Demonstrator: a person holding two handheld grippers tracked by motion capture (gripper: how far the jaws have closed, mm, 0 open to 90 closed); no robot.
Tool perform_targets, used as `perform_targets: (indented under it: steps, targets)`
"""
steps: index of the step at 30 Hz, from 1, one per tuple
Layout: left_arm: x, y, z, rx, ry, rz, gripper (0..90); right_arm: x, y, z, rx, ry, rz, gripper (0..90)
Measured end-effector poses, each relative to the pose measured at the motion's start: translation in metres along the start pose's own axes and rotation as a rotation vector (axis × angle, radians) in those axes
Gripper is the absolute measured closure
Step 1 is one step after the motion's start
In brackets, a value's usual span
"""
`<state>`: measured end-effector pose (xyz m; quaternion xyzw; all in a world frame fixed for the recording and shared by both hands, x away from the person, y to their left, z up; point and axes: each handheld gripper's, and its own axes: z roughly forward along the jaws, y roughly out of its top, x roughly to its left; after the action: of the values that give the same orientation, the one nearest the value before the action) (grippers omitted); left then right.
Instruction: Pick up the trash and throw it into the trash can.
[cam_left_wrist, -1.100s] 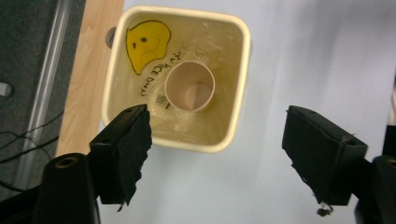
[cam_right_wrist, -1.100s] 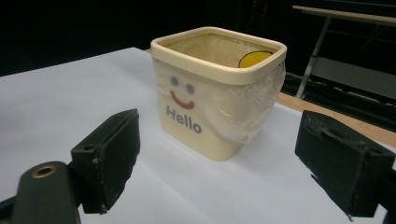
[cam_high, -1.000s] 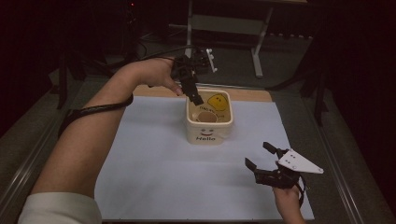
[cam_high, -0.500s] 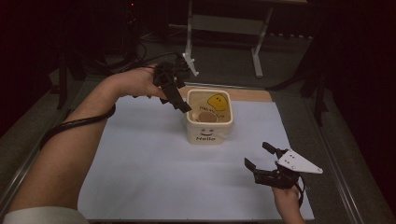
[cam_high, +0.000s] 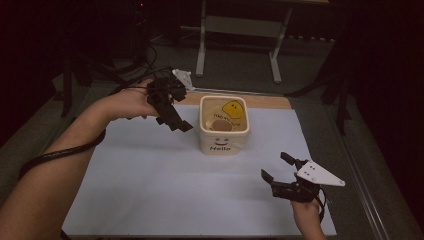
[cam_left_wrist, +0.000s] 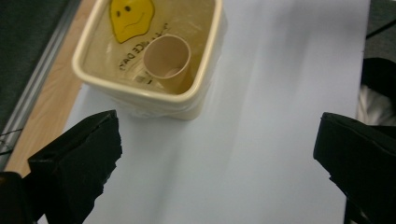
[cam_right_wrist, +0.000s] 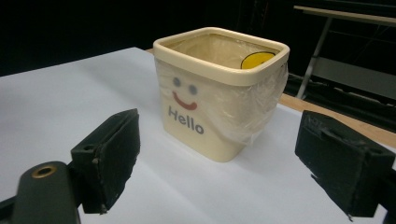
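Note:
A cream square bin (cam_high: 223, 142) with a smiley face and "Hello" on its front stands at the middle back of the white sheet. A clear liner covers its rim. Inside it lies a brown paper cup (cam_left_wrist: 167, 56) below a yellow smiley print (cam_left_wrist: 131, 18). My left gripper (cam_high: 177, 120) hovers just left of the bin, apart from it. Its jaws have just been opening and stand wide with nothing between them (cam_left_wrist: 215, 154). My right gripper (cam_high: 275, 165) rests open and empty near the front right, facing the bin (cam_right_wrist: 219, 93).
A white sheet (cam_high: 150, 185) covers the table, with a strip of bare wood (cam_high: 270, 101) behind the bin. The left gripper's black cable (cam_high: 55, 155) loops off the table's left side. A metal stand (cam_high: 240, 30) rises on the floor beyond.
My left gripper has drawn back from above the bin to its left side and sunk a little. The cup stays in the bin. The right gripper has kept still.

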<state>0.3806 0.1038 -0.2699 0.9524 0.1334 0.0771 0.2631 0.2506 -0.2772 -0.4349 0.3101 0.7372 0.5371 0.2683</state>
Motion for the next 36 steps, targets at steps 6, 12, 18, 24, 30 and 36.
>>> perform_targets:
  steps: [6, 12, 18, 24, 30, 36]
  targets:
    - [-0.007, -0.019, -0.004, -0.032, -0.013, -0.018, 1.7, 0.000, 0.000, 0.000, 0.003, 0.000, 0.001, 14.0]
    - [-0.014, -0.037, -0.008, -0.064, -0.021, -0.038, 1.7, 0.000, 0.000, 0.001, 0.005, 0.001, 0.002, 14.0]
    - [-0.028, -0.057, -0.012, -0.104, -0.040, -0.044, 1.7, 0.001, 0.000, 0.002, 0.008, 0.003, 0.000, 14.0]
    - [-0.037, -0.074, -0.014, -0.134, -0.035, -0.054, 1.7, 0.001, -0.001, 0.003, 0.008, 0.006, 0.000, 14.0]
    - [-0.047, -0.093, -0.012, -0.148, -0.035, -0.067, 1.7, 0.002, 0.000, 0.003, 0.009, 0.006, 0.002, 14.0]
    - [-0.056, -0.114, -0.005, -0.196, -0.045, -0.072, 1.7, 0.002, -0.001, 0.004, 0.012, 0.007, 0.003, 14.0]
